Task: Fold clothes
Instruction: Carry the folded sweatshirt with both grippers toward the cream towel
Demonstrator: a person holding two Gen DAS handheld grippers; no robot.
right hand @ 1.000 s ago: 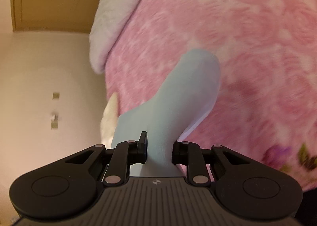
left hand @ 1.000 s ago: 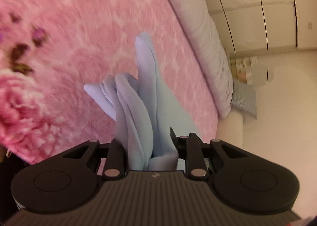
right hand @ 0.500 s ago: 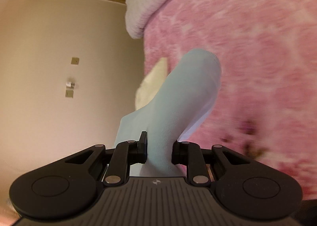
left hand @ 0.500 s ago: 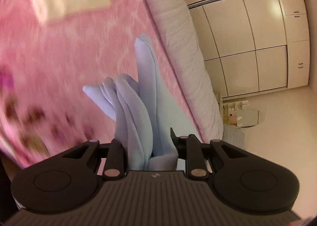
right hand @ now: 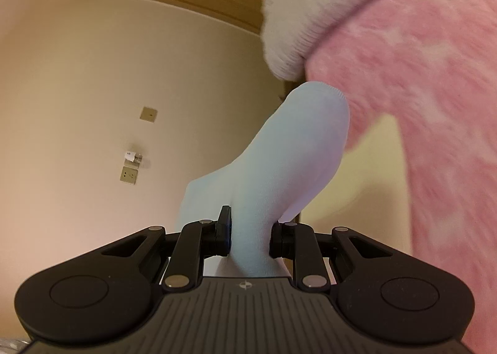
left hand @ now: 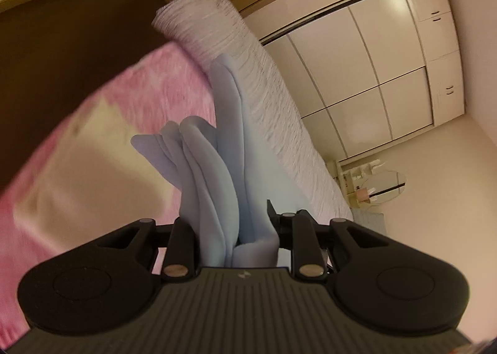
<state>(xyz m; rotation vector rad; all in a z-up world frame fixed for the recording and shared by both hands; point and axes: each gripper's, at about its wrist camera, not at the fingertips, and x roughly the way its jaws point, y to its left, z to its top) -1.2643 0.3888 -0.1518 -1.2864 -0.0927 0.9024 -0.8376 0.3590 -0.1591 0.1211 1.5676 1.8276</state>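
Garment (left hand: 217, 173) pinched between both grippers' fingers (right hand: 224, 231)

Pink blanket (left hand: 161, 89) blurred; cloth (right hand: 279, 167) hides tool pads.

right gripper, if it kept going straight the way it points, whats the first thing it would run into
Apart from the pale blue cloth clamped in its jaws, the right gripper would probably meet the pink blanket first, near its white edge; blur makes depth uncertain.

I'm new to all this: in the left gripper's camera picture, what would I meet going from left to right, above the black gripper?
Dark brown wall → pink blanket → light blue garment clamped in the left gripper → white ribbed bedding → cream wardrobe doors.
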